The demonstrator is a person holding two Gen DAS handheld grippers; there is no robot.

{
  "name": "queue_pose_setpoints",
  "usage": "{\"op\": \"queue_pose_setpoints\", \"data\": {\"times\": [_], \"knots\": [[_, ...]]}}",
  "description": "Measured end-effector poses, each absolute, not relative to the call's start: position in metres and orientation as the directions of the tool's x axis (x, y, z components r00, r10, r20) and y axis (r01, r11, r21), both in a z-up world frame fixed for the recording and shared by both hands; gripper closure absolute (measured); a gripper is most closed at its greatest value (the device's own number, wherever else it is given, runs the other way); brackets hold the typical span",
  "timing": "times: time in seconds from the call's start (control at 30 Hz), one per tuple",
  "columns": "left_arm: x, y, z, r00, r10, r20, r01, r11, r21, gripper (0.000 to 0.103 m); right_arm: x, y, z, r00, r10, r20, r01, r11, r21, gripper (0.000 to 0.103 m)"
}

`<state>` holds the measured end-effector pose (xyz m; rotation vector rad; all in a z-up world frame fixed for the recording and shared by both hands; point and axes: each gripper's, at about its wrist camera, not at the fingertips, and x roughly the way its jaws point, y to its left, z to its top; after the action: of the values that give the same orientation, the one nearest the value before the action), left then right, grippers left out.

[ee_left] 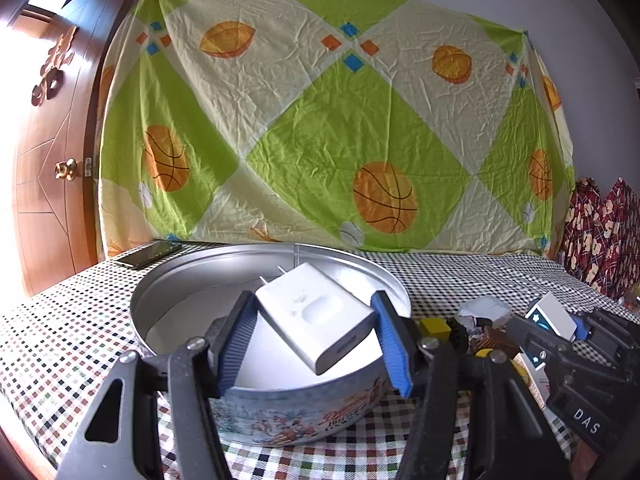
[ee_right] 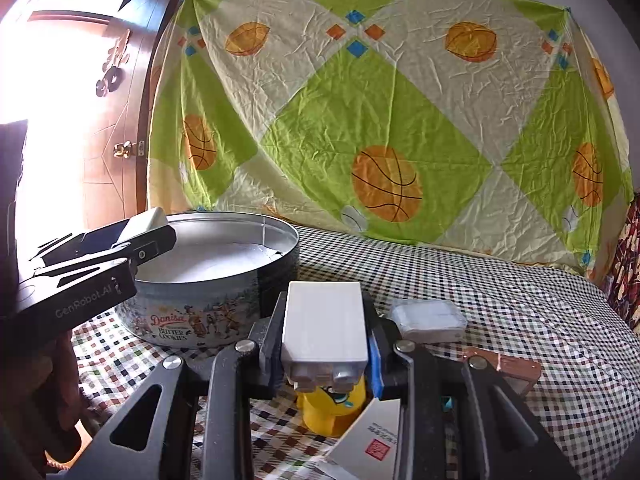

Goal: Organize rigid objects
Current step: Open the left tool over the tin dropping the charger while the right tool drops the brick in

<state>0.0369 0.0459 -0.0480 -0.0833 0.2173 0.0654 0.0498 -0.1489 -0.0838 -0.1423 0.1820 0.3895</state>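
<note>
A: What has the left gripper [ee_left: 316, 340] got between its jaws?

B: A white charger [ee_left: 316, 316], prongs pointing away from the tool. The blue pads [ee_left: 390, 340] press on its two sides, so the jaws stand about half apart, pinching it. The block sits slantwise in the grip, its port end nearest the camera.

A: And where is it relative to the tin?

B: Just ahead of and below the fingers lies the round cookie tin [ee_left: 280, 408], open, a white sheet on its floor. The charger hangs over the tin's near rim, above the inside.

A: The right gripper [ee_right: 325, 332]?

B: Its jaws are drawn in as far as they go around a white rectangular block [ee_right: 325, 320] with small metal studs on its near end. The block is clamped upright between the fingers.

A: What lies around that tool?

B: Directly under its fingers stands a yellow toy [ee_right: 332, 408], with a white card [ee_right: 372, 440] beside it on the right. Just right of the fingertips a wrapped white packet [ee_right: 430, 320] rests on the checked tablecloth [ee_right: 520, 300], and a brown piece [ee_right: 508, 368] lies nearer, further right. Ahead and to its left sits the tin, with the left tool reaching over its left rim.
</note>
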Motion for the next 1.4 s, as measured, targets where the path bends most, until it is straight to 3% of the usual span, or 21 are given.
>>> {"op": "queue_pose_setpoints", "data": {"times": [1.4], "knots": [[0.037,0.081,-0.050,0.966,0.129,-0.224,-0.151,0.985,-0.081,0.044,0.049,-0.094,-0.083,0.855,0.455,-0.249,-0.496,0.858,-0.135,0.069]]}}
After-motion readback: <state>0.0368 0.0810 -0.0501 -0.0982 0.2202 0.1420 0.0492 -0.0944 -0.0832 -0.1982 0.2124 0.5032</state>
